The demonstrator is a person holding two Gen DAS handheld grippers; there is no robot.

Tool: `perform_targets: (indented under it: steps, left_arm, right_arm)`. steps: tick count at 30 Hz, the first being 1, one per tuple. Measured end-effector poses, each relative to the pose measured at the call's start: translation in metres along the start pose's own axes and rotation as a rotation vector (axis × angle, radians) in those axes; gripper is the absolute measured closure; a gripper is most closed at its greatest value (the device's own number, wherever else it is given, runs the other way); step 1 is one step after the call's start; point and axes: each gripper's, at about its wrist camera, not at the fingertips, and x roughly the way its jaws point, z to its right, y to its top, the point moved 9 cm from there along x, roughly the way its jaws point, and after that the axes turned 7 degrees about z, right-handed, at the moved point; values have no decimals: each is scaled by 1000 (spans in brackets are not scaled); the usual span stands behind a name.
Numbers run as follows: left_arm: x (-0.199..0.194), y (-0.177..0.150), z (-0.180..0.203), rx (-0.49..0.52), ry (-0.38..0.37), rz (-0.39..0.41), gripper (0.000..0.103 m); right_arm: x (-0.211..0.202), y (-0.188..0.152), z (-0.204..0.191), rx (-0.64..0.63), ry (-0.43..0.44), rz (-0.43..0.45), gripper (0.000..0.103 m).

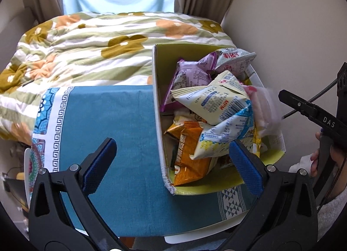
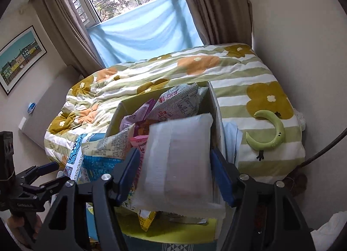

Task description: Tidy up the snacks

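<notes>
clearly the step in hand is dropping snacks into the box (image 1: 156, 107), which sits on the blue-clothed surface (image 1: 121, 133) at its right edge, hard by the bed (image 1: 91, 40). it is already heaped with packets: an orange packet (image 1: 188, 153) near the front, a cream packet (image 1: 216, 101) on top, purple ones behind.

the left gripper (image 1: 173, 164) hangs over the box's near left corner, jaws spread wide with nothing between them, so its load looks delivered.

the right gripper (image 2: 174, 175) is over the box's right side with a white pillow packet (image 2: 180, 155) between its jaws; they stand part open, and i cannot tell whether the pads press on it.

next, i judge, the right should let that packet settle on the heap and back away, while the left goes for another loose snack.
</notes>
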Motion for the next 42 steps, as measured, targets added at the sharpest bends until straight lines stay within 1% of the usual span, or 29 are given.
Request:
perform_targets:
  steps: [1, 2, 3, 7, 12, 16, 20, 24, 28, 30, 32, 35, 37, 42]
  left_arm:
    - [2, -3, -2, -1, 11, -5, 1]
    - [1, -8, -5, -4, 21, -10, 1]
    - [3, -12, -7, -6, 29, -17, 1]
    - [4, -30, -17, -17, 39, -41, 1]
    - [-15, -36, -22, -10, 20, -16, 1]
    - [-45, -32, -28, 17, 16, 49, 1]
    - [-90, -25, -38, 47, 30, 133, 1]
    - [-147, -19, -51, 76, 73, 249, 0]
    - [-200, -25, -67, 99, 160, 368, 0]
    - [-219, -31, -73, 103, 188, 407, 0]
    - [-233, -39, -77, 105, 193, 431, 0]
    - [-247, -51, -83, 101, 190, 445, 0]
    - [-255, -57, -87, 96, 203, 455, 0]
    - [-270, -65, -87, 97, 193, 477, 0]
  right_arm:
    - [3, -3, 1, 3, 2, -4, 25]
    - [3, -5, 3, -1, -16, 0, 10]
    - [3, -9, 4, -4, -34, 5, 3]
    - [3, -29, 8, 14, -50, -22, 3]
    - [-8, -39, 2, 16, -74, -18, 3]
    - [-30, -34, -16, -6, -92, 29, 3]
    - [-64, -30, -48, -41, -102, 95, 3]
    - [-104, -29, -88, -82, -117, 164, 3]
    - [-141, -37, -125, -118, -146, 223, 3]
    - [-155, -45, -142, -136, -162, 241, 3]
    - [-164, -54, -157, -154, -172, 248, 2]
    - [-175, -67, -169, -184, -216, 259, 1]
    - [-180, -75, -177, -187, -219, 260, 1]
    - [-192, -87, -188, -199, -236, 280, 1]
